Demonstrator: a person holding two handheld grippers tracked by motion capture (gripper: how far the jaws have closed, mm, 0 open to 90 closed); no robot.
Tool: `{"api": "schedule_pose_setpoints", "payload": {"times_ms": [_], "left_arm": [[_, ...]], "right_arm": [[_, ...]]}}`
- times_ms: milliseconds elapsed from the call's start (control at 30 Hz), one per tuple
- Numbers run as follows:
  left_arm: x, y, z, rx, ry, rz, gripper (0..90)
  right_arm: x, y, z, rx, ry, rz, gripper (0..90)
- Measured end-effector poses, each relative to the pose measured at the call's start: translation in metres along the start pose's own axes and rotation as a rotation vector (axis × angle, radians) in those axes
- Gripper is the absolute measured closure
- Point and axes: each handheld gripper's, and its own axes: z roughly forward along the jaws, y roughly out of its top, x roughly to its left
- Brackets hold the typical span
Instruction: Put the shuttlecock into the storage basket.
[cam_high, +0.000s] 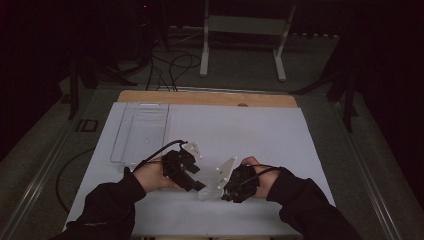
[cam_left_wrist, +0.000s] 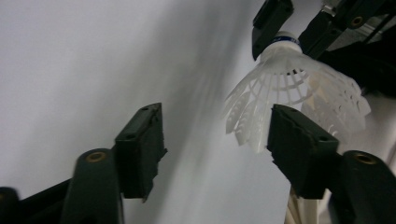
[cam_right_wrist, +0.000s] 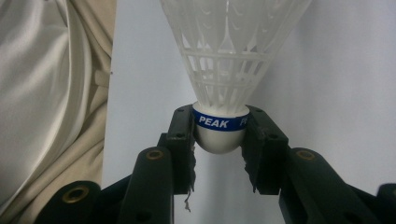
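White sheeting covers the table (cam_high: 260, 130), with a clear tray (cam_high: 142, 131) at its far left. Both forearms enter from below, hands angled inward near the front edge. Right gripper (cam_right_wrist: 219, 135) clamps the cork of a white shuttlecock (cam_right_wrist: 229, 56) whose blue band reads "PEAK". Left gripper (cam_left_wrist: 215, 140) stands partly open, its jaws empty, one beside the shuttlecock's skirt.
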Motion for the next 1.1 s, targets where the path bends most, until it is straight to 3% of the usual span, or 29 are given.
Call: {"api": "schedule_pose_setpoints", "payload": {"times_ms": [367,500,767,833,1100], "left_arm": [[0.002,0.009,0.013,0.025,-0.065,0.035,60.1],[0.001,0.013,0.018,0.037,-0.118,0.061,67.8],[0.002,0.015,0.024,0.056,-0.12,0.069,80.4],[0.001,0.014,0.024,0.058,-0.125,0.076,88.6],[-0.001,0.016,0.022,0.071,-0.109,0.087,90.0]], "right_arm": [[0.001,0.001,0.001,-0.002,0.005,0.002,65.8],[0.002,0.001,0.001,-0.006,0.013,-0.002,65.8],[0.001,0.0,0.004,0.0,0.015,-0.009,65.8],[0.001,-0.001,0.004,0.008,0.008,0.005,65.7],[0.002,-0.001,0.004,0.006,-0.004,0.023,65.3]]}}
